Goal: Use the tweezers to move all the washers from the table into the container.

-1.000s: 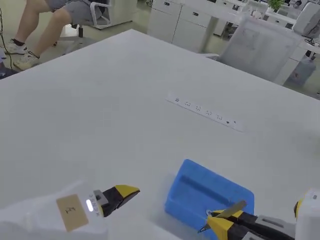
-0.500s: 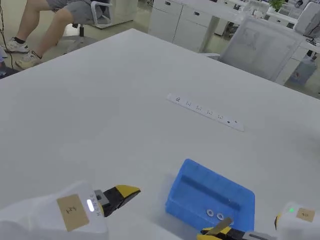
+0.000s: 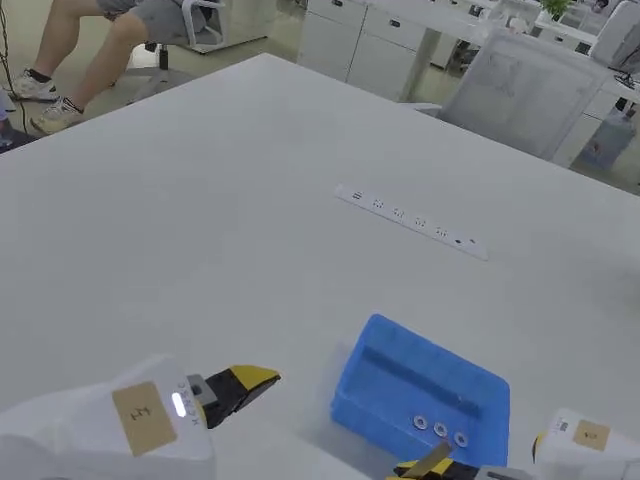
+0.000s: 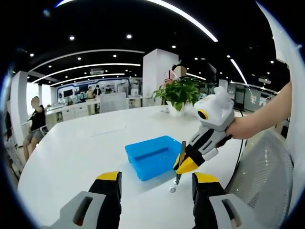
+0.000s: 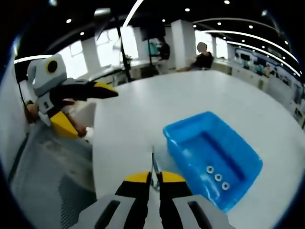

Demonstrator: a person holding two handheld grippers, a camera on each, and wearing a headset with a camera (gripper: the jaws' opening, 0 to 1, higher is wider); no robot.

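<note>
beside the blue container [image 5: 224, 148] with three washers [image 5: 218, 177], right claw [image 5: 152, 179] pinches tweezers [image 5: 153, 164]; left claw [image 4: 157, 177] spread.

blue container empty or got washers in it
Not empty: three washers lie in a row on the floor of the blue container, clear in the head view and right gripper view.

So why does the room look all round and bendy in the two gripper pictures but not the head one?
Left gripper view: a fisheye lens bends the ceiling lights into arcs and rounds the table. Right gripper view: same bending, yet the blue container and its washers look sharp. Head view: straight edges, soft even light, faint shadows.
</note>
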